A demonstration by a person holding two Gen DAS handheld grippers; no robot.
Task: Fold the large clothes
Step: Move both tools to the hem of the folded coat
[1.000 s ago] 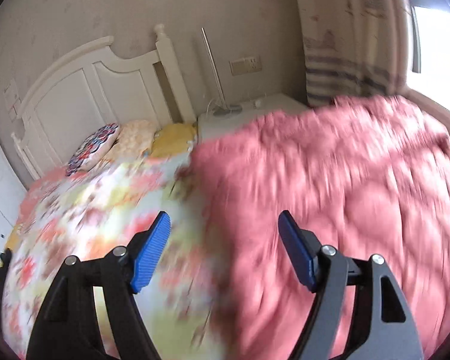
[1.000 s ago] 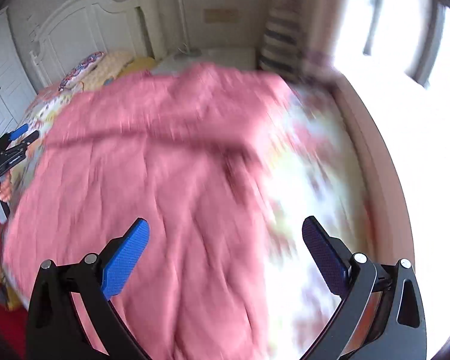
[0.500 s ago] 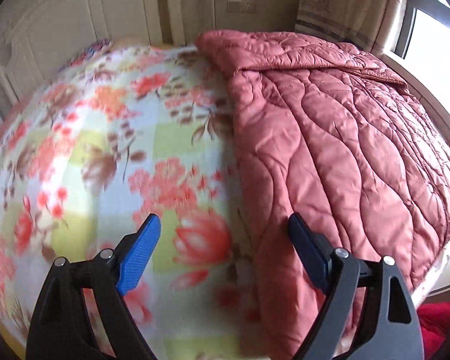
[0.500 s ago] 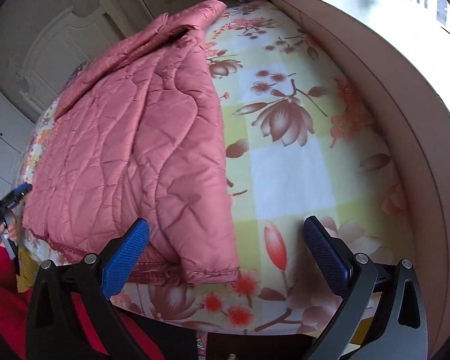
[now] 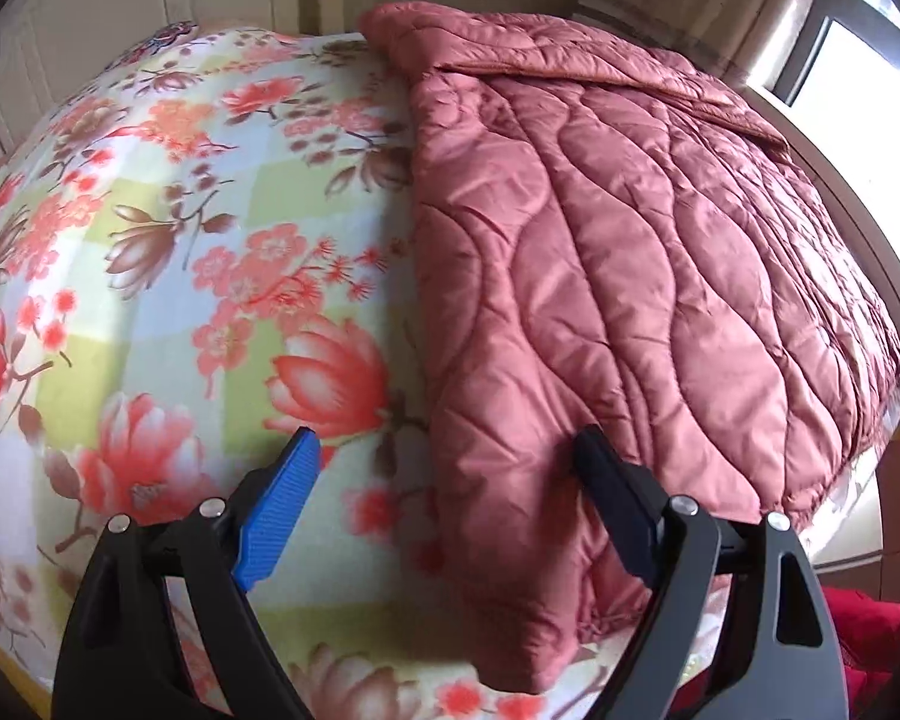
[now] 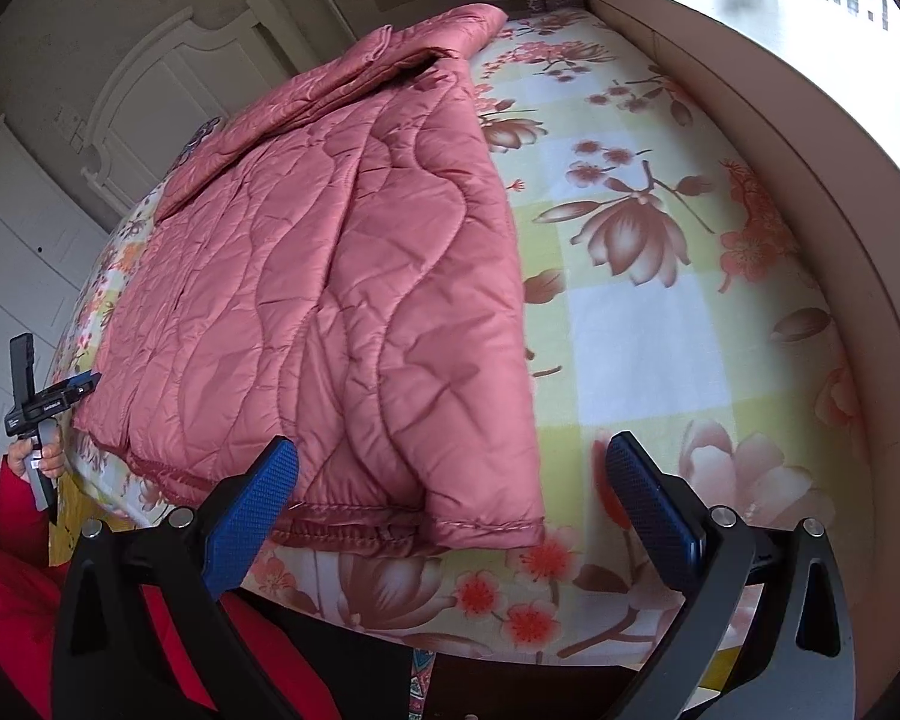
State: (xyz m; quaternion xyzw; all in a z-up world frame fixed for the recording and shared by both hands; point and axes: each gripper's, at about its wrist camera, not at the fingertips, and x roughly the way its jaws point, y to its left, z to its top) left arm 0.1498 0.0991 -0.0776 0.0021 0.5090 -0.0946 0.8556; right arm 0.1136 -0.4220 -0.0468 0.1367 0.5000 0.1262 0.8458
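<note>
A pink quilted coat [image 5: 630, 252] lies flat on a bed covered by a flowered sheet [image 5: 198, 252], its hem at the near edge of the mattress and its collar end toward the white headboard [image 6: 150, 90]. The left hand-held gripper [image 5: 447, 486] hangs just above the near left corner of the coat with its fingers spread wide and nothing between them; the coat's left edge runs up between the two fingers, the blue-padded finger [image 5: 276, 516] over bare sheet and the other finger [image 5: 612, 498] over the quilted cloth. Whether that finger touches the cloth cannot be told.

The right hand-held gripper [image 6: 450, 510] is also wide apart and holds nothing. In its view the coat [image 6: 342, 300] fills the left and middle of the bed, and the coat's near right corner sits between the fingers, closer to the left one. The sheet [image 6: 660, 312] lies bare to the right, up to a pale window ledge [image 6: 780, 138]. At the far left of this view the other gripper [image 6: 42, 402] shows beside the coat's hem, with a red sleeve [image 6: 18, 516] below it
</note>
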